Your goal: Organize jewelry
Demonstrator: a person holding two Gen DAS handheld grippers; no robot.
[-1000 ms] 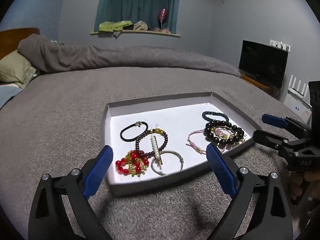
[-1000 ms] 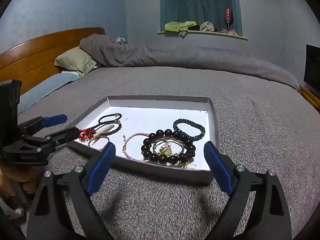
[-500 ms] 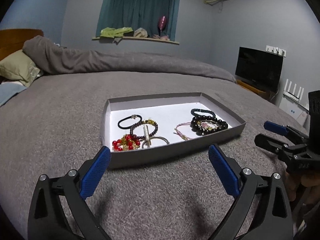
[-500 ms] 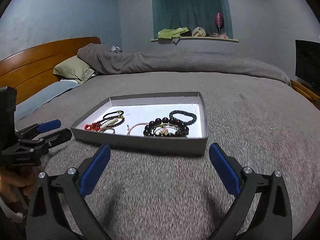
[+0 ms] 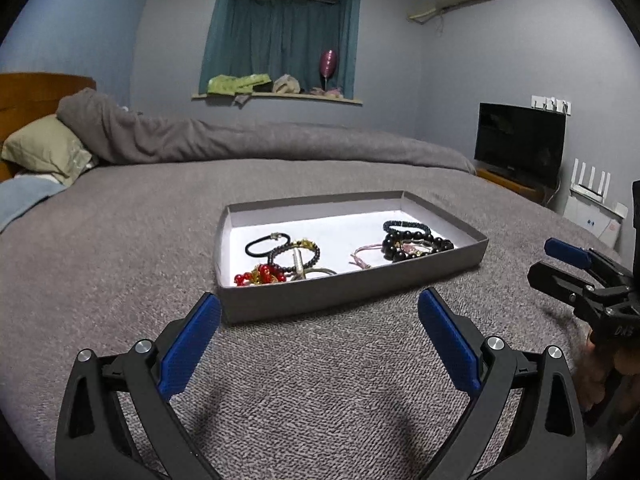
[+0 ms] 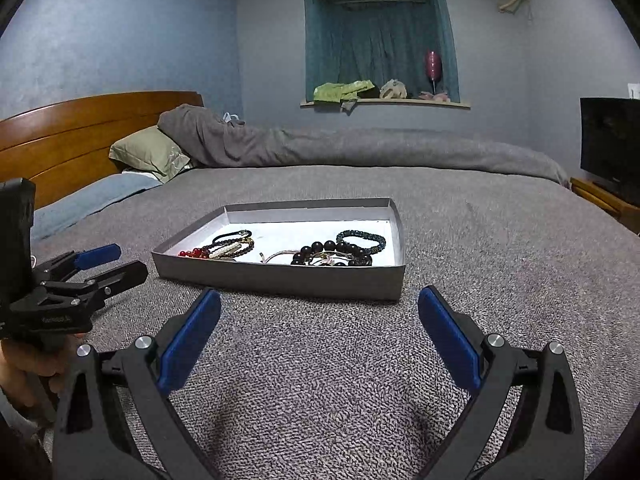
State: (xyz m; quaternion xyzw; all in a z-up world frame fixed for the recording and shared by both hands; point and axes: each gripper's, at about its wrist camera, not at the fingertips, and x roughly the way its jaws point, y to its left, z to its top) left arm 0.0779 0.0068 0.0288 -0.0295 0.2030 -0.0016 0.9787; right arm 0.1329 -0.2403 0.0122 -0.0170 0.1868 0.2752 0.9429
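Grey bedspread bears jewelry tray — both grippers spread, empty.

My left gripper sits low at 6 o'clock in its own wrist view, jaws spread wide, blue pads angled outward, nothing between them. My right gripper is posed the same at 6 o'clock in its view, jaws wide apart, empty. From the left camera the right gripper pokes in at 3 o'clock, tips pointing toward 10 o'clock, fingers of my right hand wrapped on its handle. From the right camera the left gripper enters at 9 o'clock, tips parted, my left hand gripping below.
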